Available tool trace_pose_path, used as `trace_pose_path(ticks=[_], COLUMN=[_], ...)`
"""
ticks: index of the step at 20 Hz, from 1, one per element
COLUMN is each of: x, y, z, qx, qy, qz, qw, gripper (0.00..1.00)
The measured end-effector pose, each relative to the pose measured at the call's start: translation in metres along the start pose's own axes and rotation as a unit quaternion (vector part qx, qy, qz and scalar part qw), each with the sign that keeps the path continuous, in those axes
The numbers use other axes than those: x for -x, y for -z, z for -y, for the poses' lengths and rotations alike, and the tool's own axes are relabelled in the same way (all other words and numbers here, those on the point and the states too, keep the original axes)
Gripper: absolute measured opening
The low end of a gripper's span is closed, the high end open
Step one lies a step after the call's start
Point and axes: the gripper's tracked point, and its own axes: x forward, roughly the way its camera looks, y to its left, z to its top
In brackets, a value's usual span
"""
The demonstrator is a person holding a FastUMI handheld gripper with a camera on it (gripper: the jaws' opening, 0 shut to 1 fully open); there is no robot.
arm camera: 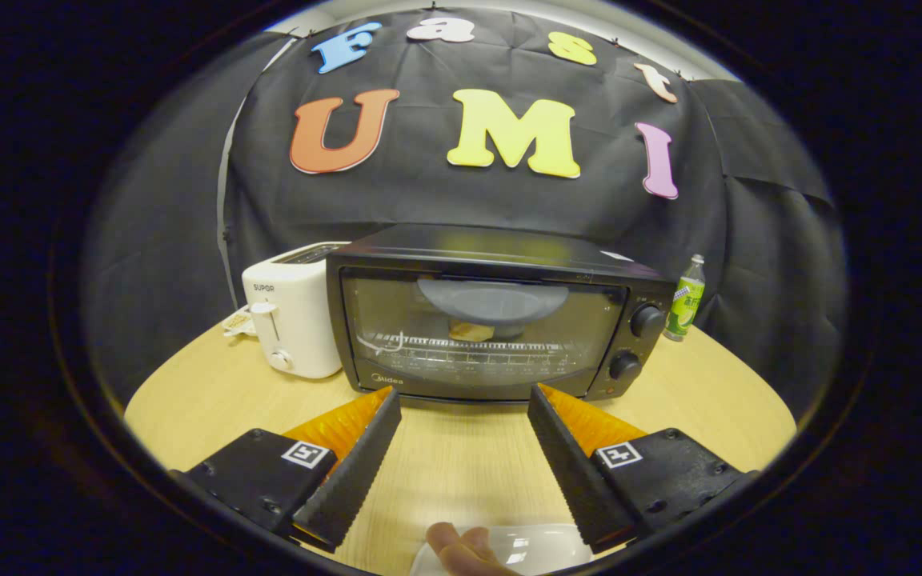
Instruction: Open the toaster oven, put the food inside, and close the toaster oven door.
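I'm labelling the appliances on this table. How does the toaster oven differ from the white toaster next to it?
The toaster oven is black, wide and low, while the toaster is white, narrower and upright. The toaster oven has a glass door, shut, with food seen on its rack and two knobs at one side; the toaster has top slots, a lever and one small knob. Both stand on the wooden table, beyond the open gripper.
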Motion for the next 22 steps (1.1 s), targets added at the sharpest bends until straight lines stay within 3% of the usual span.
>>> trace_pose_path(ticks=[11,20,22], x=[0.081,0.220,0.252], y=[-0.038,-0.159,-0.185], z=[0.008,0.055,0.046], qx=[-0.012,-0.025,-0.031], qy=[-0.029,-0.030,-0.051], qz=[0.012,0.127,0.134], qw=[0.999,0.991,0.989], gripper=[1.00,1.00,1.00])
